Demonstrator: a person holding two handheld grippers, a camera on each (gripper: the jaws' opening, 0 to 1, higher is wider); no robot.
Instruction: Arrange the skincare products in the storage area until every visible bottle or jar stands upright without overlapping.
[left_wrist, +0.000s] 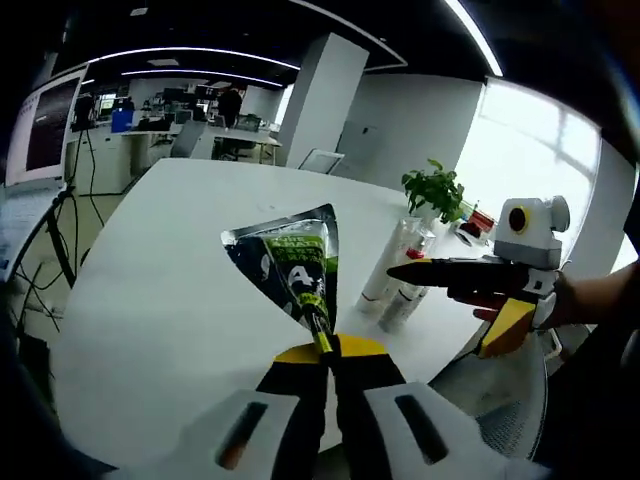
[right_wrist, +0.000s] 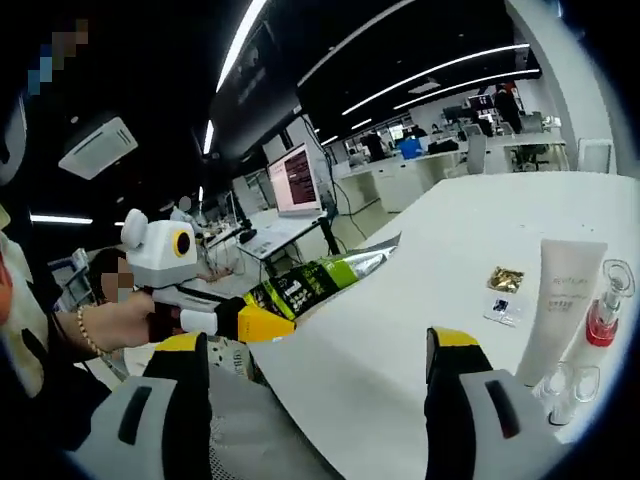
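So the left gripper (left_wrist: 322, 345) has its jaws pinched together on the bottom corner of a green and black pouch (left_wrist: 290, 262), which fans out toward 12 o'clock over the white table (left_wrist: 170, 290). Over at 3 o'clock the right gripper (left_wrist: 440, 272) pokes in, held by a hand (left_wrist: 500, 300). Just behind it stand two white tubes (left_wrist: 398, 268), with a potted plant (left_wrist: 436, 190) further back around 1 o'clock.

Pouch (left_wrist: 290, 262) on table (left_wrist: 150, 300); tube (right_wrist: 562, 300) left of bottle (right_wrist: 606, 310).
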